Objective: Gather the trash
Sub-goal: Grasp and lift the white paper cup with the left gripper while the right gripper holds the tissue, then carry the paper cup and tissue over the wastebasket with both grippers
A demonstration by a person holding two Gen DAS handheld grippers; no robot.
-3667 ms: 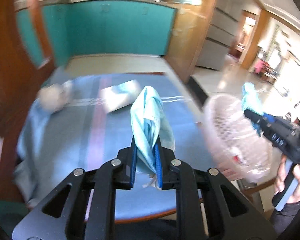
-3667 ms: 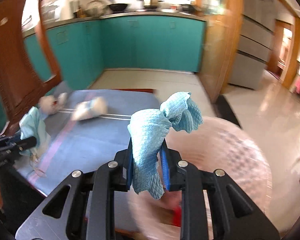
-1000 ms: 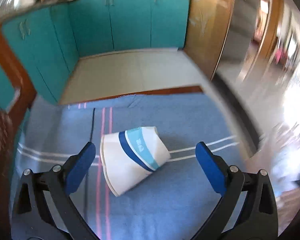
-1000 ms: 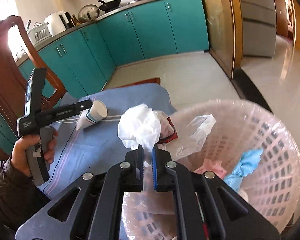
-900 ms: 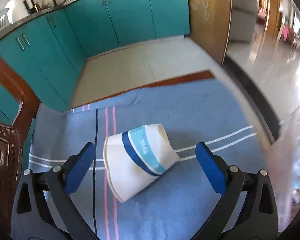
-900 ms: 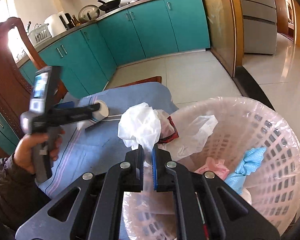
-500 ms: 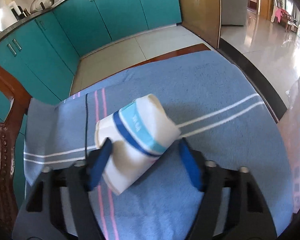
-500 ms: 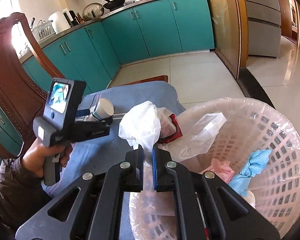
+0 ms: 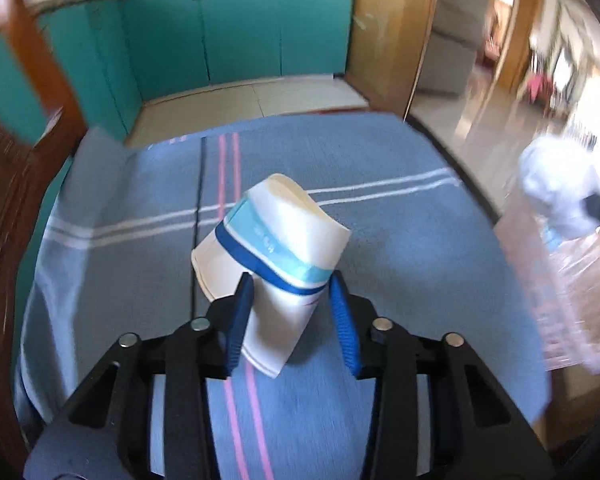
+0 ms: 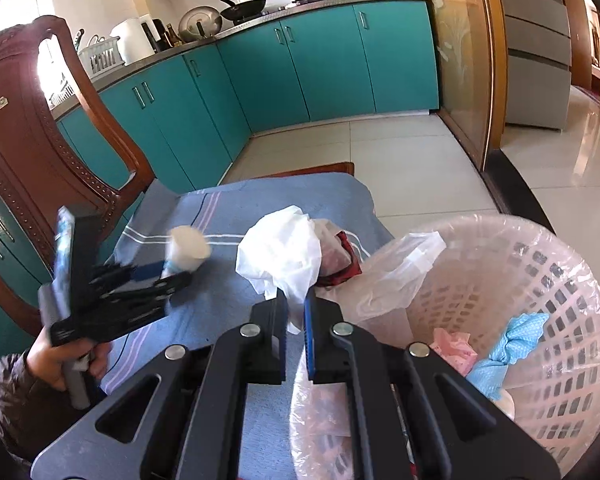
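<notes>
A white paper cup (image 9: 276, 240) with blue bands sits between the blue pads of my left gripper (image 9: 294, 308). The jaws are closing on it and its rim is squashed flat. In the right wrist view the cup (image 10: 188, 246) is tilted above the blue cloth at the tip of the left gripper (image 10: 172, 276). My right gripper (image 10: 296, 312) is shut on a crumpled white plastic bag (image 10: 280, 256) with a red wrapper (image 10: 346, 264) tucked in it. The bag hangs just left of the pink trash basket (image 10: 540, 264).
The basket has a clear liner and holds a blue cloth (image 10: 512, 340) and a pink scrap (image 10: 452, 348). A blue striped tablecloth (image 9: 380, 240) covers the table. A carved wooden chair (image 10: 40, 140) stands at the table's left; teal cabinets and tiled floor lie beyond.
My left gripper went from wide open around the lying cup to closed on it, and the cup now tilts up off the cloth. The right gripper kept still with the white bag.
</notes>
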